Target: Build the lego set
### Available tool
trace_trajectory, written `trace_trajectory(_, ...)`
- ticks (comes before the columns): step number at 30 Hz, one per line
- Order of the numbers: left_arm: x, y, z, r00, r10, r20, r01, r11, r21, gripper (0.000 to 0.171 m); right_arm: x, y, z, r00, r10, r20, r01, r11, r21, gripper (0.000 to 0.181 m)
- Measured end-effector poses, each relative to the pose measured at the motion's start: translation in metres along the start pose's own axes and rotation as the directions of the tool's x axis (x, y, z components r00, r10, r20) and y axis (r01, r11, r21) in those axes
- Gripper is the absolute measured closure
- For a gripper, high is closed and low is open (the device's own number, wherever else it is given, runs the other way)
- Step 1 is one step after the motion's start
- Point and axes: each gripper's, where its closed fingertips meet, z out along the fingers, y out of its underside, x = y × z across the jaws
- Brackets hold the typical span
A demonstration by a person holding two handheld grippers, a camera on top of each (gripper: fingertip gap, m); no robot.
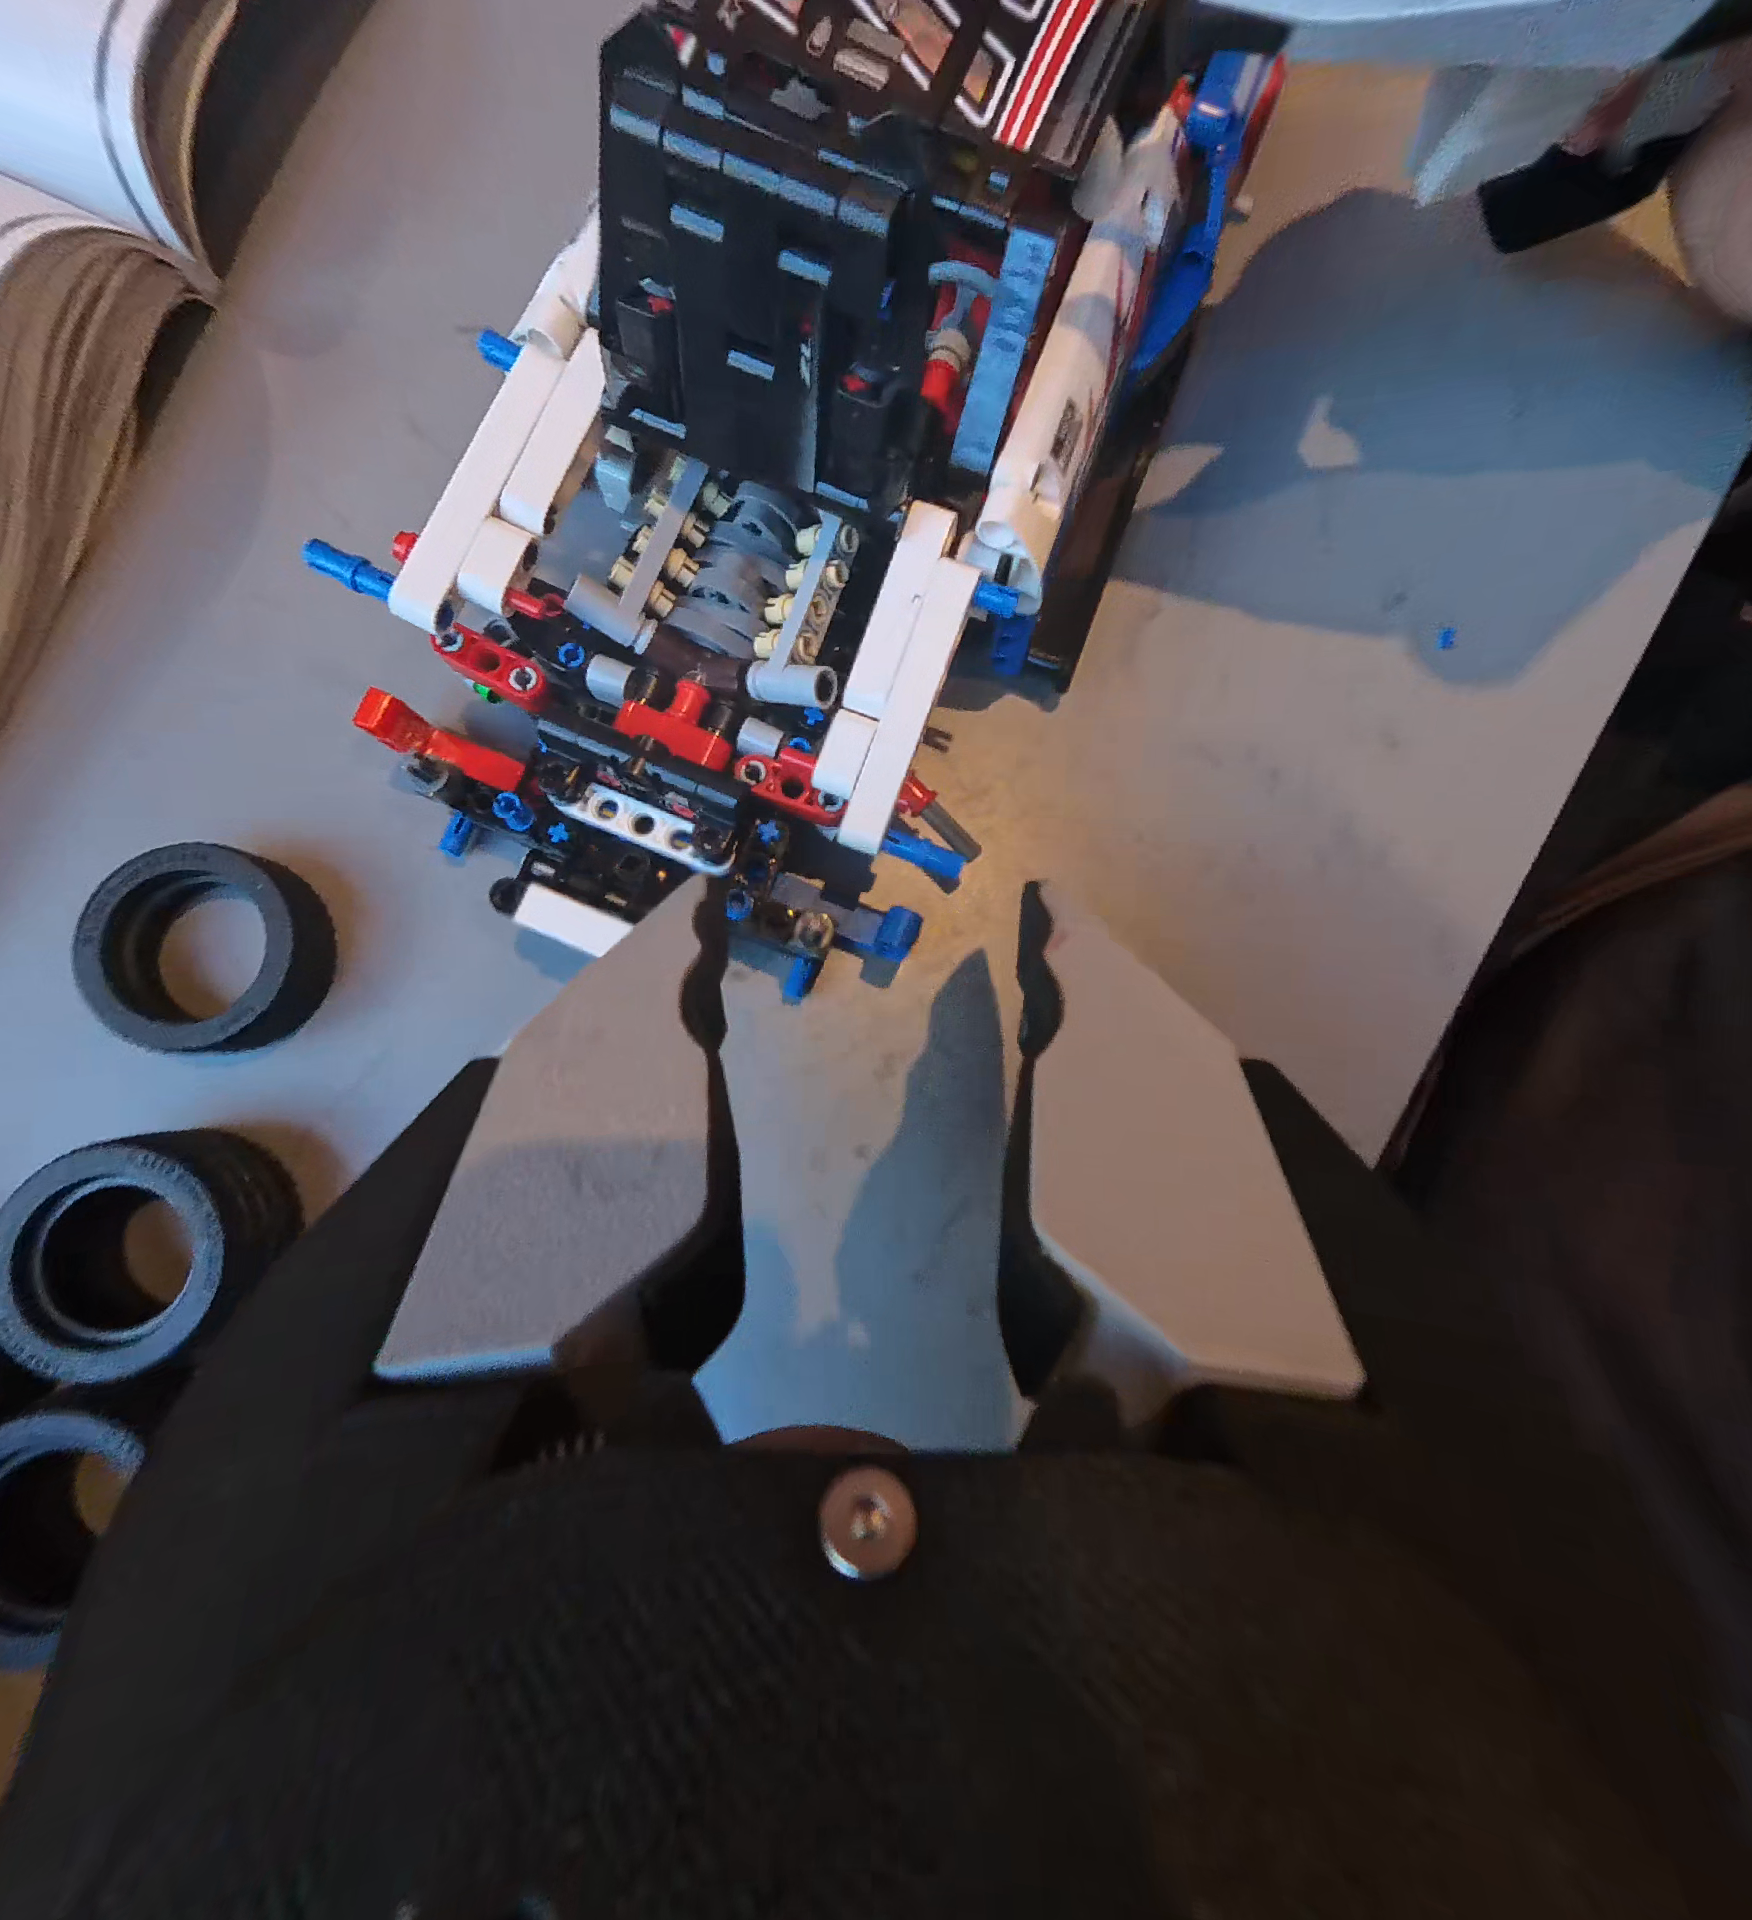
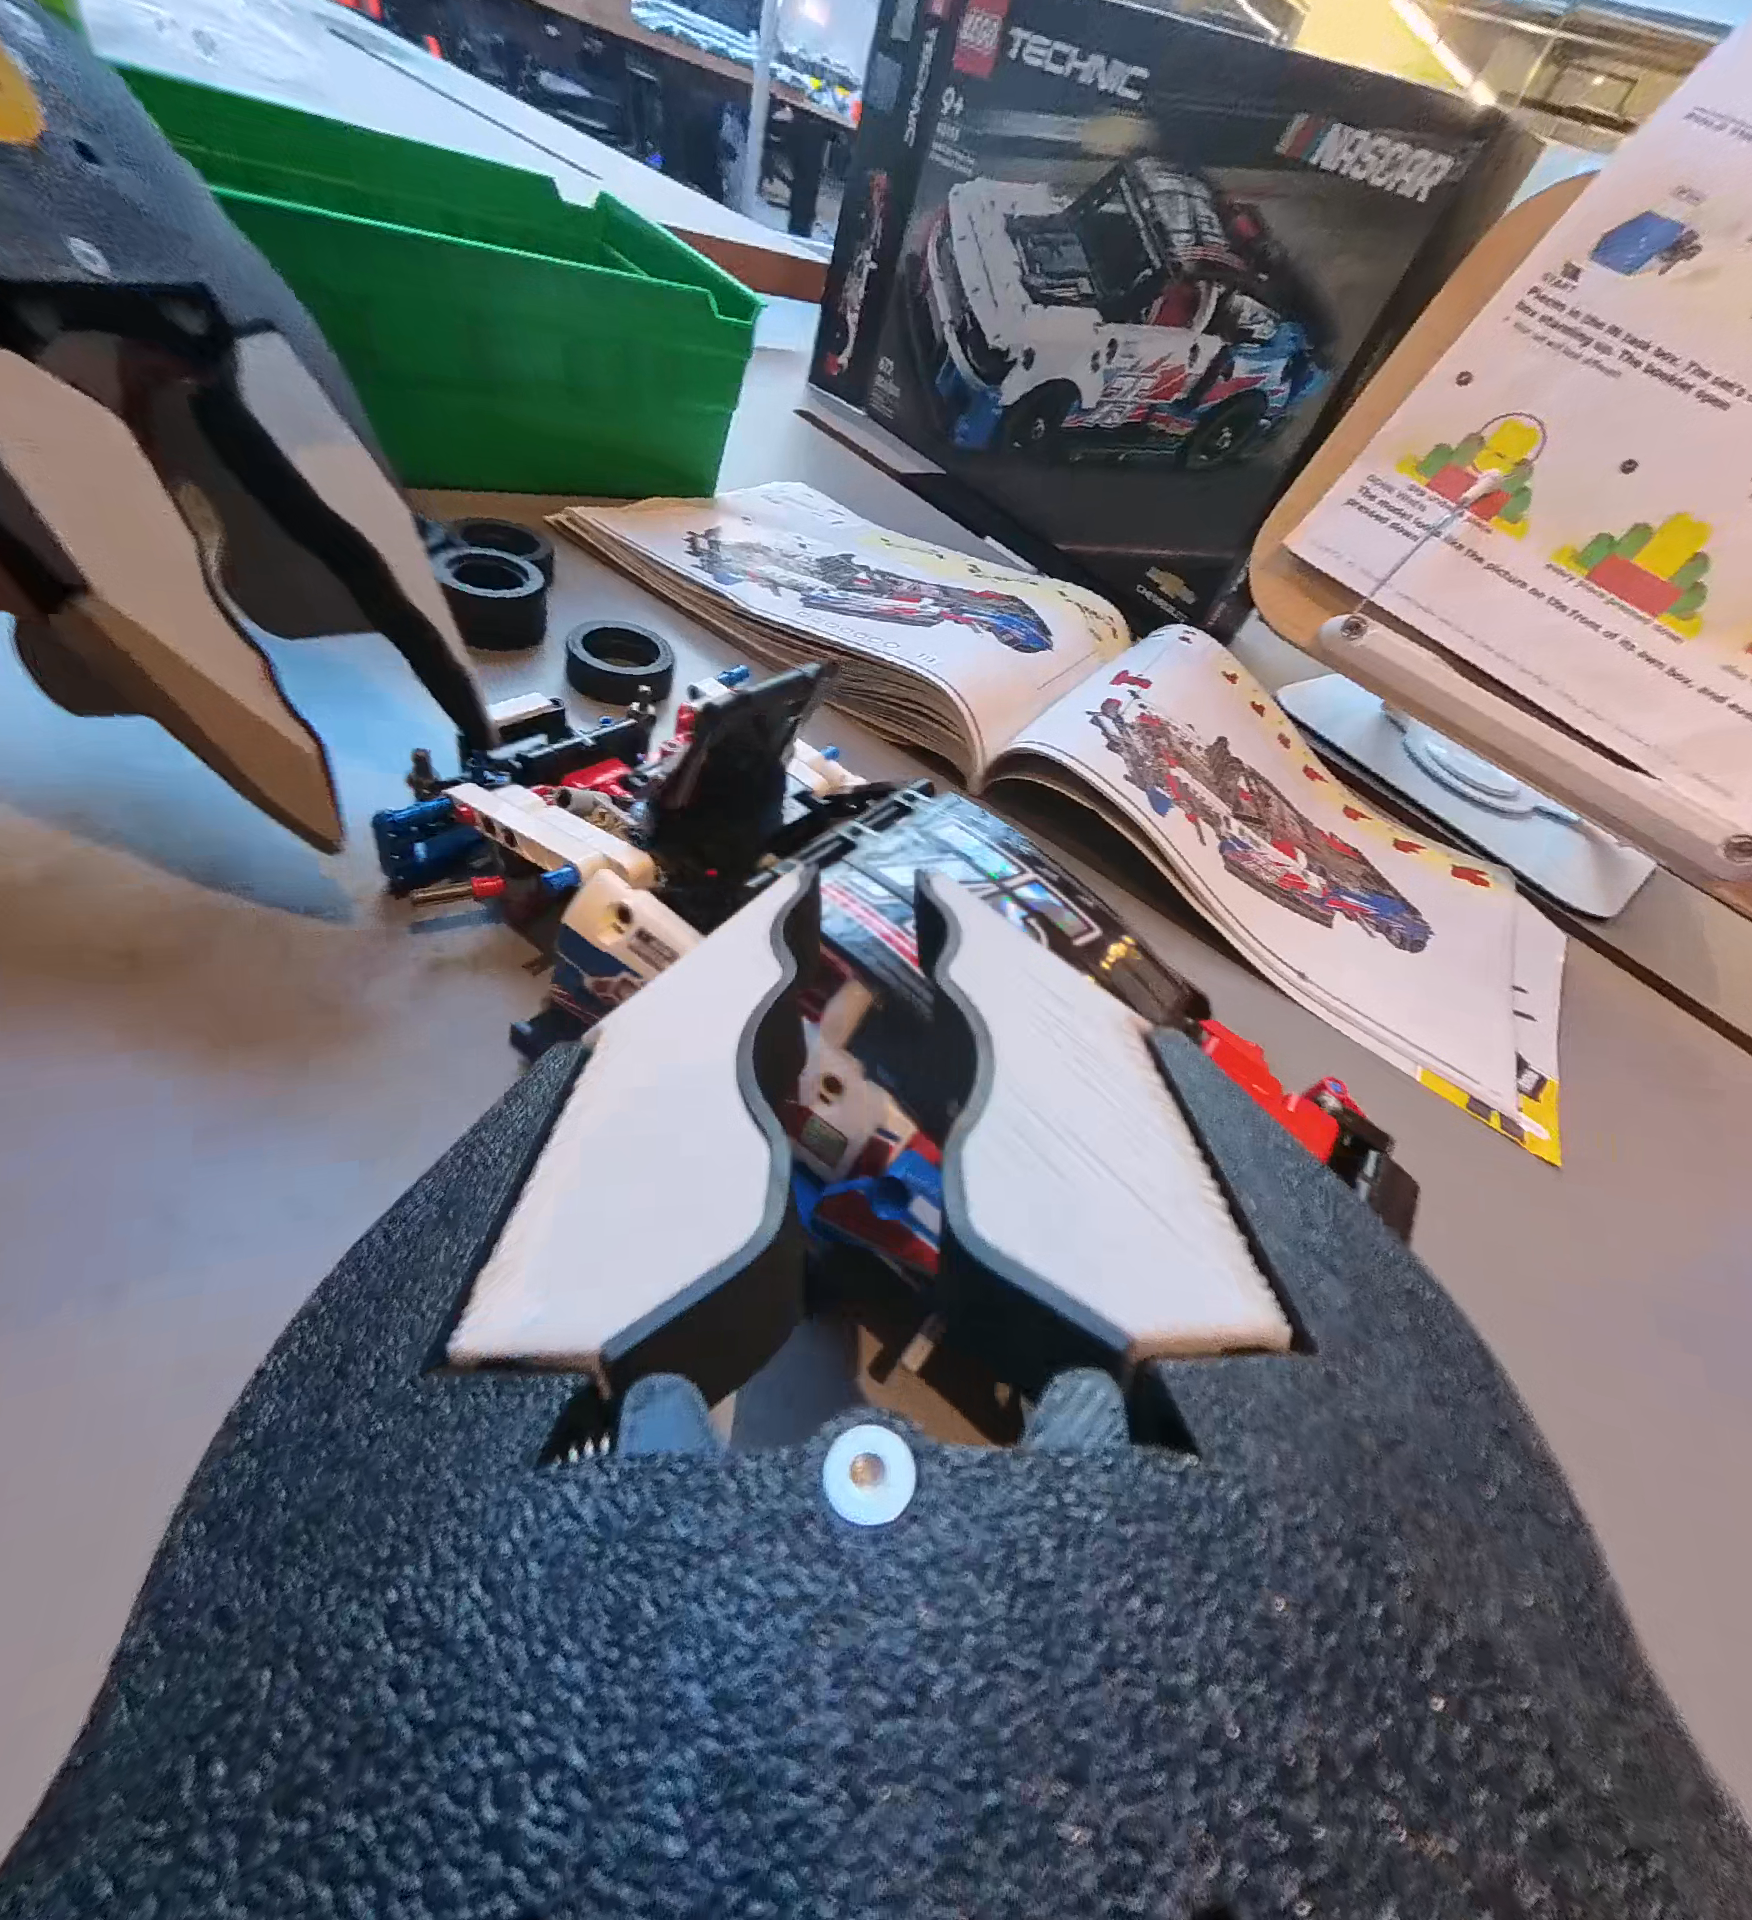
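The part-built lego car (image 1: 747, 499) stands on the grey table (image 1: 1319, 779), with white side beams, a grey engine block and red and blue pins. My left gripper (image 1: 864, 914) is open and empty, with its left fingertip at the car's front end. It also shows in the right wrist view (image 2: 394, 779). My right gripper (image 2: 864, 904) reaches over the car's (image 2: 643, 821) rear. Its jaws are narrowed around the white, red and blue body panel. Several black tyres (image 1: 202, 945) lie loose to the left of the car.
An open instruction booklet (image 2: 955, 665) lies beyond the car. The set's box (image 2: 1142, 291) and a green bin (image 2: 487, 343) stand behind it. A printed sheet on a stand (image 2: 1630, 416) is at the right. The table's right edge (image 1: 1578, 810) is close.
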Motion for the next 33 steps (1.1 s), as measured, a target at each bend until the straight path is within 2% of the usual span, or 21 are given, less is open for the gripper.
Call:
trace_trajectory(3, 0.003, -0.002, -0.01, 1.0, -0.005, 0.026, 0.004, 1.0, 0.028, 0.12, 0.009, 0.005, 0.0, 1.0, 0.02, -0.012, -0.02, 1.0, -0.006, 0.163)
trace_trajectory(8, 0.02, -0.007, -0.007, 0.997, -0.024, -0.076, 0.031, 0.995, 0.098, 0.118, -0.002, 0.004, 0.005, 0.999, 0.015, 0.042, -0.014, 1.0, -0.01, 0.156)
trace_trajectory(10, 0.01, -0.013, -0.017, 0.995, -0.048, -0.083, 0.062, 0.983, 0.175, 0.118, -0.012, 0.002, 0.005, 0.996, 0.026, 0.091, -0.025, 1.0, -0.01, 0.157)
trace_trajectory(13, -0.022, -0.01, -0.034, 0.987, -0.146, -0.07, 0.159, 0.952, 0.262, 0.113, -0.01, 0.001, 0.003, 0.995, 0.038, 0.091, -0.037, 0.999, -0.013, 0.165)
trace_trajectory(15, -0.036, 0.006, -0.034, 0.975, -0.204, -0.094, 0.22, 0.948, 0.228, 0.105, 0.002, 0.0, -0.001, 0.996, 0.044, 0.074, -0.042, 0.999, -0.022, 0.165)
trace_trajectory(17, -0.039, 0.015, -0.031, 0.964, -0.229, -0.133, 0.254, 0.943, 0.217, 0.104, 0.025, -0.002, -0.009, 0.998, 0.057, 0.019, -0.057, 0.998, -0.009, 0.165)
trace_trajectory(20, -0.037, 0.02, -0.025, 0.972, -0.191, -0.134, 0.218, 0.949, 0.229, 0.103, 0.069, 0.001, -0.025, 0.986, 0.156, -0.056, -0.156, 0.988, 0.013, 0.16)
trace_trajectory(24, -0.034, 0.025, -0.009, 0.974, -0.168, -0.153, 0.192, 0.968, 0.162, 0.095, 0.114, 0.027, -0.039, 0.944, 0.308, -0.116, -0.311, 0.95, -0.004, 0.144)
trace_trajectory(26, -0.03, 0.024, 0.0, 0.972, -0.155, -0.178, 0.181, 0.973, 0.143, 0.096, 0.123, 0.038, -0.041, 0.932, 0.34, -0.123, -0.346, 0.938, -0.03, 0.137)
trace_trajectory(30, -0.022, 0.013, 0.009, 0.972, -0.125, -0.201, 0.152, 0.98, 0.126, 0.097, 0.125, 0.055, -0.04, 0.927, 0.353, -0.125, -0.36, 0.932, -0.045, 0.139)
trace_trajectory(33, -0.017, 0.008, 0.014, 0.977, -0.116, -0.177, 0.139, 0.982, 0.124, 0.091, 0.124, 0.064, -0.041, 0.936, 0.327, -0.133, -0.337, 0.939, -0.064, 0.14)
